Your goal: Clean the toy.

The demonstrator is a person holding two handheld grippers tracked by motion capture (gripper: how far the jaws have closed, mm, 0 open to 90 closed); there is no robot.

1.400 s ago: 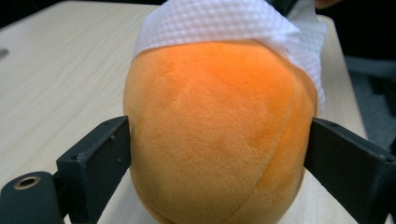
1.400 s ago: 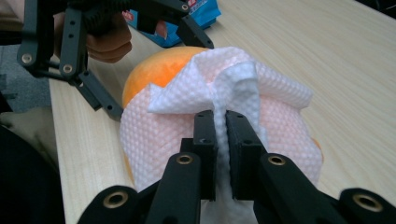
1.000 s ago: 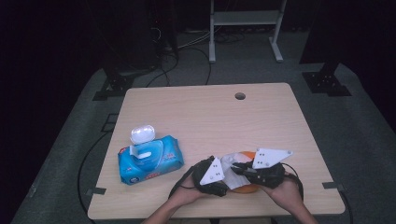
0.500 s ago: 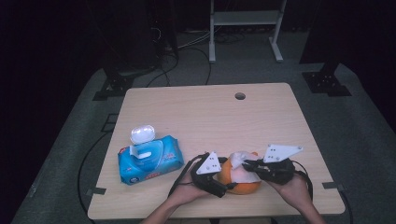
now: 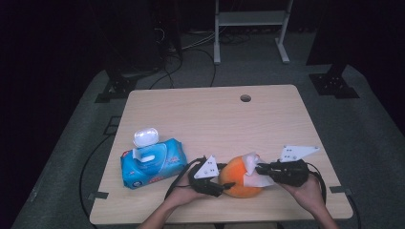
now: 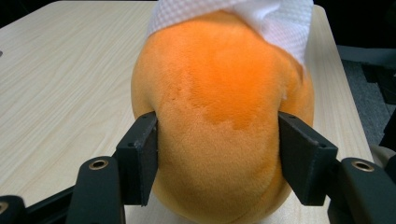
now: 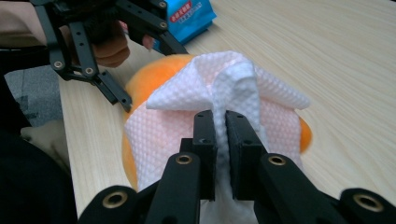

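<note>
I count one orange plush toy (image 5: 240, 182), one white wipe (image 5: 252, 172), one blue pack of wipes (image 5: 152, 163), one white case (image 5: 145, 137) and two claws, left (image 5: 230, 184) and right (image 5: 258, 168).

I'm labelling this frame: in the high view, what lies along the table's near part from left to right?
Blue wipes pack → left gripper → orange plush → white wipe → right gripper.

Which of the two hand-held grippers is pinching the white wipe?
The right hand-held gripper: its jaws are shut on a fold of the white wipe draped over the orange plush toy. The left hand-held gripper grips the toy's sides instead.
</note>
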